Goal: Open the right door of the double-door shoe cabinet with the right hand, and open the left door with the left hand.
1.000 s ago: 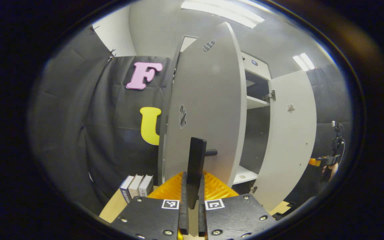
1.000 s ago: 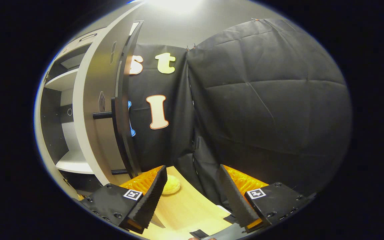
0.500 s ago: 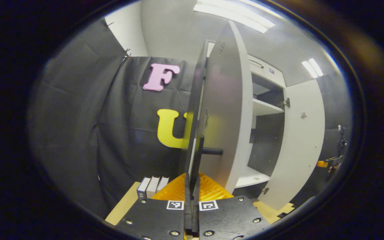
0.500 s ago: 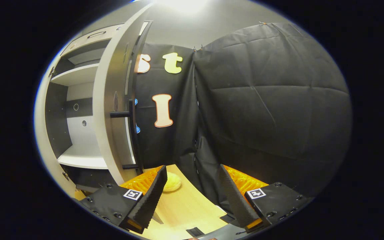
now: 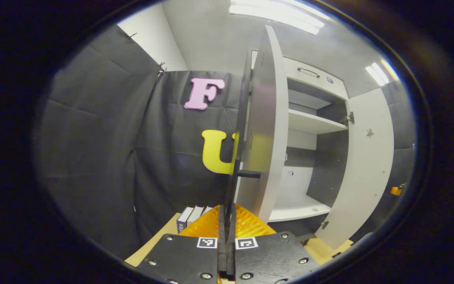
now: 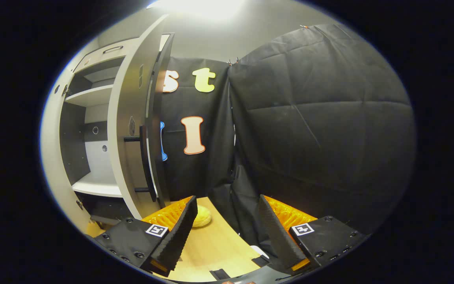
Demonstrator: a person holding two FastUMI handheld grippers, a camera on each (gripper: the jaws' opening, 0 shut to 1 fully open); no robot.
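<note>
A black cloth wall backs a wooden table point(image 6: 215, 248) where the shoe cabinet point(image 5: 313, 122) stands with both doors swung wide. The left gripper point(image 5: 226, 236) clamps the left door's handle point(image 5: 233, 185); books point(image 5: 189, 216) stand beside it. The right gripper point(image 6: 225, 232) hangs spread, empty, near the right door point(image 6: 126, 130) and a yellow sponge point(image 6: 202, 216).

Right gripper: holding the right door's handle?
No. The right gripper stands open, fingers apart over the wooden floor, with the right door's handle off to its side.
</note>
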